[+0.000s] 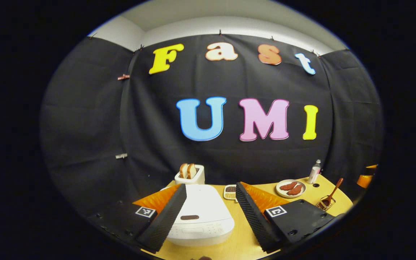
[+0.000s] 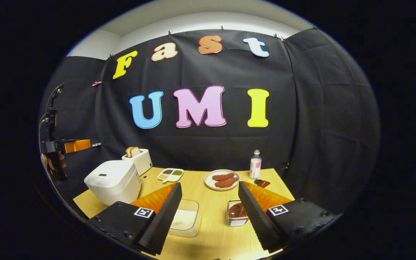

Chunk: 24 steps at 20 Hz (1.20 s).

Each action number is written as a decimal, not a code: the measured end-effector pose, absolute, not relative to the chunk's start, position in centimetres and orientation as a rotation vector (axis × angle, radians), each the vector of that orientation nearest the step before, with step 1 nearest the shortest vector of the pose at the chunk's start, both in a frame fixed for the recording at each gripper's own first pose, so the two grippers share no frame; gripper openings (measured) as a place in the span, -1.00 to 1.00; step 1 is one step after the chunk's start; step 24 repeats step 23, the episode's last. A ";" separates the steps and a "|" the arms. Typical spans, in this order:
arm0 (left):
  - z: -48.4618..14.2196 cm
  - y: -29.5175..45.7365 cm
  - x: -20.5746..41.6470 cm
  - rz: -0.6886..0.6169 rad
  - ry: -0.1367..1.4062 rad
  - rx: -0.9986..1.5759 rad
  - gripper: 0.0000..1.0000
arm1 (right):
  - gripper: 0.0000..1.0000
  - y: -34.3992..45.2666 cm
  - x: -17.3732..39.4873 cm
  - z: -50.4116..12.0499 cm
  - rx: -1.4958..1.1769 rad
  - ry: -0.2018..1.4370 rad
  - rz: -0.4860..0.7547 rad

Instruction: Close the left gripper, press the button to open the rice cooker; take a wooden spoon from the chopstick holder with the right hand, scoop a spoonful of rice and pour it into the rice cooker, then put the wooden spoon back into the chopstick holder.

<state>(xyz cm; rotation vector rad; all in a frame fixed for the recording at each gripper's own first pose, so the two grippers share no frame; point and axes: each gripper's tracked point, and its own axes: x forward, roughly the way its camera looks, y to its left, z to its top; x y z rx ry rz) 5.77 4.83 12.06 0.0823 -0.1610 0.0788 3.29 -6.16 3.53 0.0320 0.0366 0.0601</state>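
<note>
Left gripper, fingers apart & empty, hovers over white rice cooker w/ lid down. Right gripper likewise released. Wooden spoon, light & stiff, stands in holder right of cooker; best taken by handle.

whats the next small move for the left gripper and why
Probably shut the left gripper first: its fingers stand wide apart above the rice cooker, whose lid is down, and the task wants it closed before pressing the button.
</note>
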 end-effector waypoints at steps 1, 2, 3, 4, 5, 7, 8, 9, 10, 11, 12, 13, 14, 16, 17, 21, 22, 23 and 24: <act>12.2 3.8 4.1 0.054 -0.169 0.076 0.89 | 0.97 -5.8 2.5 4.0 0.030 0.037 0.044; 12.0 2.6 2.6 0.023 -0.174 0.051 0.90 | 0.97 -5.4 1.7 4.8 0.039 0.024 0.030; 11.4 1.6 1.1 -0.009 -0.174 0.013 0.89 | 0.97 -4.8 1.0 5.7 0.050 0.000 0.020; 10.6 0.7 -0.2 -0.041 -0.167 -0.024 0.89 | 0.97 -4.3 0.1 6.1 0.056 -0.021 0.013; 9.6 0.3 -1.5 -0.061 -0.156 -0.056 0.89 | 0.97 -4.0 -1.1 5.9 0.054 -0.031 -0.001; 7.9 0.4 -3.5 -0.070 -0.144 -0.106 0.90 | 0.97 -3.3 -3.3 5.1 0.049 -0.031 -0.022; 7.1 0.8 -4.3 -0.063 -0.136 -0.120 0.91 | 0.97 -2.7 -4.3 4.5 0.054 -0.026 -0.021; 5.9 1.2 -5.1 -0.049 -0.119 -0.131 0.92 | 0.97 -2.3 -5.2 3.8 0.058 -0.013 -0.018; 4.9 1.5 -5.8 -0.046 -0.099 -0.138 0.90 | 0.97 -2.1 -6.0 3.1 0.054 -0.002 -0.017; 4.1 1.3 -6.5 -0.051 -0.086 -0.141 0.90 | 0.97 -2.1 -6.4 2.6 0.048 0.005 -0.021; 3.8 1.4 -7.0 -0.059 -0.082 -0.138 0.90 | 0.97 -2.1 -6.9 2.2 0.045 0.009 -0.025; 3.5 1.6 -7.3 -0.059 -0.081 -0.135 0.90 | 0.97 -2.0 -7.3 1.8 0.047 0.015 -0.030; 3.3 1.8 -7.6 -0.057 -0.077 -0.135 0.90 | 0.97 -1.7 -7.5 1.3 0.051 0.026 -0.029; 3.2 1.9 -8.2 -0.053 -0.078 -0.131 0.91 | 0.97 -1.1 -7.7 0.5 0.047 0.059 -0.017; 3.4 1.9 -8.4 -0.055 -0.087 -0.121 0.90 | 0.97 -1.0 -7.7 0.4 0.044 0.065 -0.018; 3.8 2.2 -9.0 -0.045 -0.106 -0.057 0.90 | 0.97 -0.4 -7.4 1.2 0.073 0.054 -0.024; 4.0 2.0 -9.1 -0.051 -0.109 -0.053 0.91 | 0.97 -0.3 -7.4 1.3 0.080 0.055 -0.025; 4.0 1.7 -9.3 -0.057 -0.112 -0.051 0.91 | 0.97 -0.1 -7.4 1.5 0.087 0.054 -0.024; 4.0 1.7 -9.3 -0.057 -0.112 -0.051 0.91 | 0.97 -0.1 -7.4 1.5 0.087 0.054 -0.024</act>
